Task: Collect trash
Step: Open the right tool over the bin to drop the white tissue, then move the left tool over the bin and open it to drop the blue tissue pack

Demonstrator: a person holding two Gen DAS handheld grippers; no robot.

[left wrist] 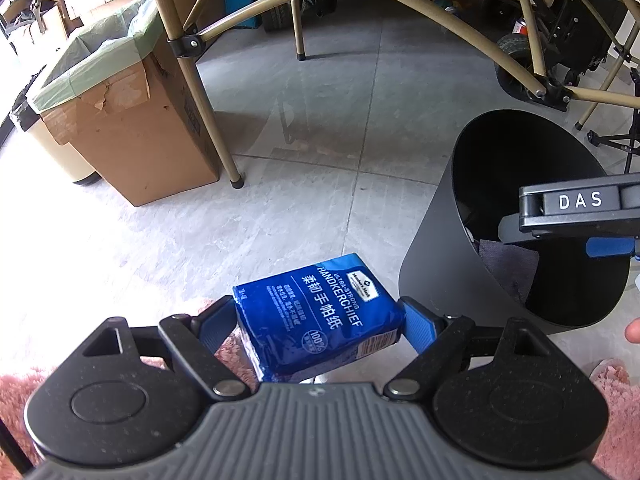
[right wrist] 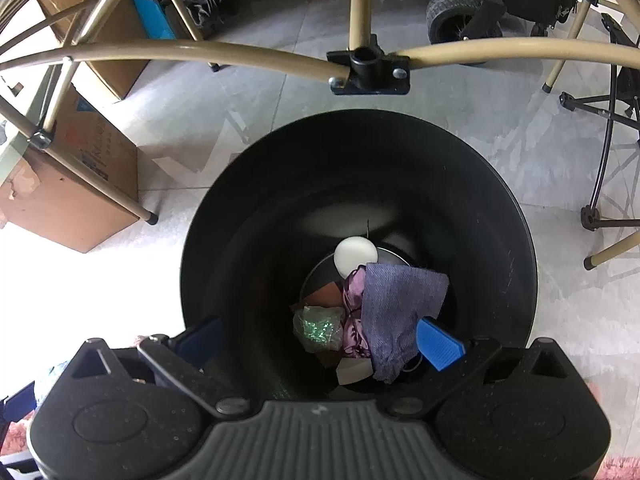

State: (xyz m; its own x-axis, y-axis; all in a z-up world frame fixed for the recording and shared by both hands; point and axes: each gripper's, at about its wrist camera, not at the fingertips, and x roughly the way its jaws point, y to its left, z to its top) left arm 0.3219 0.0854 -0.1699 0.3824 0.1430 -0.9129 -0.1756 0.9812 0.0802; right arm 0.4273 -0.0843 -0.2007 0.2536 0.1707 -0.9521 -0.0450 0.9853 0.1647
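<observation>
Left gripper (left wrist: 318,320): its two blue pads squeeze a blue tissue pack (left wrist: 320,314) from both sides. The pack is lifted off the floor and tilted.
Tissue pack: it hangs just beside the bin (left wrist: 444,232), to the left of it, not over the hole.
Right gripper (right wrist: 320,342): its jaws are spread wide with nothing between them. It points down into the bin (right wrist: 224,240).
Right gripper from the left camera: a grey part with the letters DAS (left wrist: 580,201) sticks out over the bin's rim.
Bin: round, black, standing on the grey tile floor (left wrist: 300,152). It is open on top.
In the bin: a purple cloth (right wrist: 396,304), a shiny pink thing (right wrist: 354,312), a clear bag with green bits (right wrist: 318,330) and a white round thing (right wrist: 355,255). They lie in a heap at the bottom.
Around: a cardboard box (left wrist: 132,120) with a green liner stands well to the left. Tan table legs (left wrist: 200,92) stand between it and the bin.
Rug: pink and fluffy (left wrist: 18,396), under the left gripper.
</observation>
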